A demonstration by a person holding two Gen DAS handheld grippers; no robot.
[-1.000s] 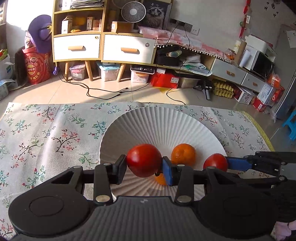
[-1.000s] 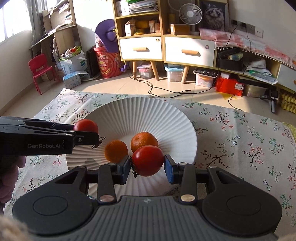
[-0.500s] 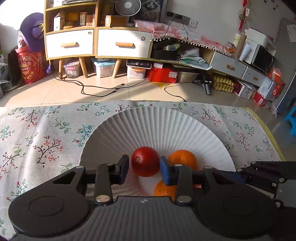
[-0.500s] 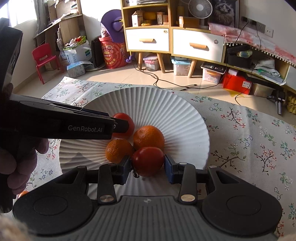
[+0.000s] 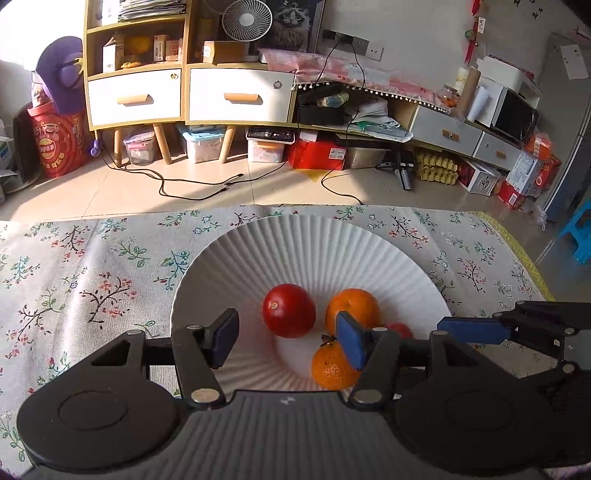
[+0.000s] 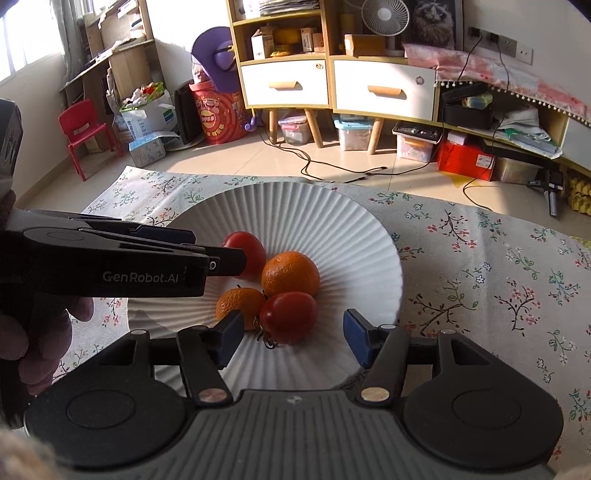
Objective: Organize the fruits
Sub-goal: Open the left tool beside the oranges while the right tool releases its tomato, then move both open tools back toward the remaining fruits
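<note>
Four fruits lie on plate [image 6: 332, 206], frame centre: two tomatoes [image 6: 289, 317] [image 5: 289, 310], two oranges [image 6: 290, 274] [image 6: 238, 304], touching in a cluster. Left gripper [image 5: 288, 341] and right gripper [image 6: 293, 338] both spread wide, holding nothing. No loose fruit visible on cloth [image 6: 480, 266]; task looks nearly finished.

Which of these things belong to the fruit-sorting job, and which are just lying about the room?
Part of the job:
- white plate
- two tomatoes
- two oranges
- left tongs and right tongs, both open

Just lying about:
- floral tablecloth
- fan
- red chair
- drawer cabinet
- floor cables
</note>
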